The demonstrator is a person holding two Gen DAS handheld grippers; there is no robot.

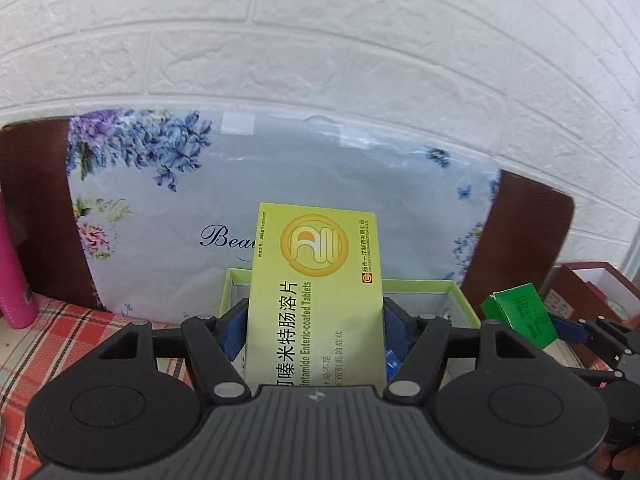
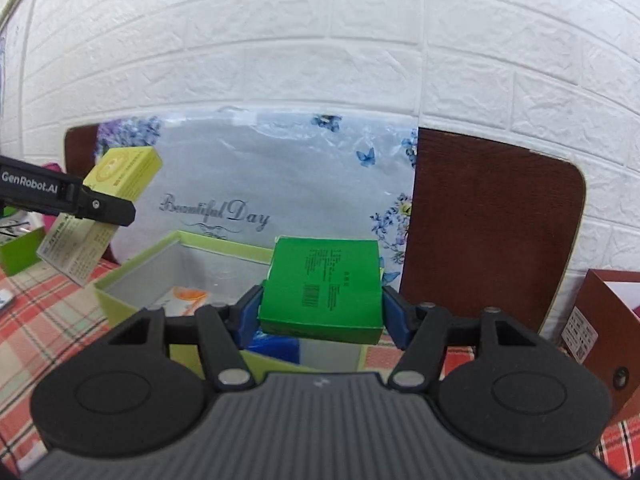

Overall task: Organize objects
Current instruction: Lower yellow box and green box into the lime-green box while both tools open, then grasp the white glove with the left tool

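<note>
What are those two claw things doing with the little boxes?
A person is tidying up with two hand-held grippers. The left gripper is clamped on a yellow-green medicine box, and the right gripper is clamped on a bright green box. Both boxes are held in the air above an open light-green storage box on the checked tablecloth. Something with an orange print already lies inside it.

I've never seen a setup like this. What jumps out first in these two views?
Two cartons held in mid-air: the left gripper clamps a yellow-green tablet carton, and the right gripper clamps a bright green cardboard carton. Below them an open lime-green box sits on a red checked tablecloth, before a floral-print cover.
</note>
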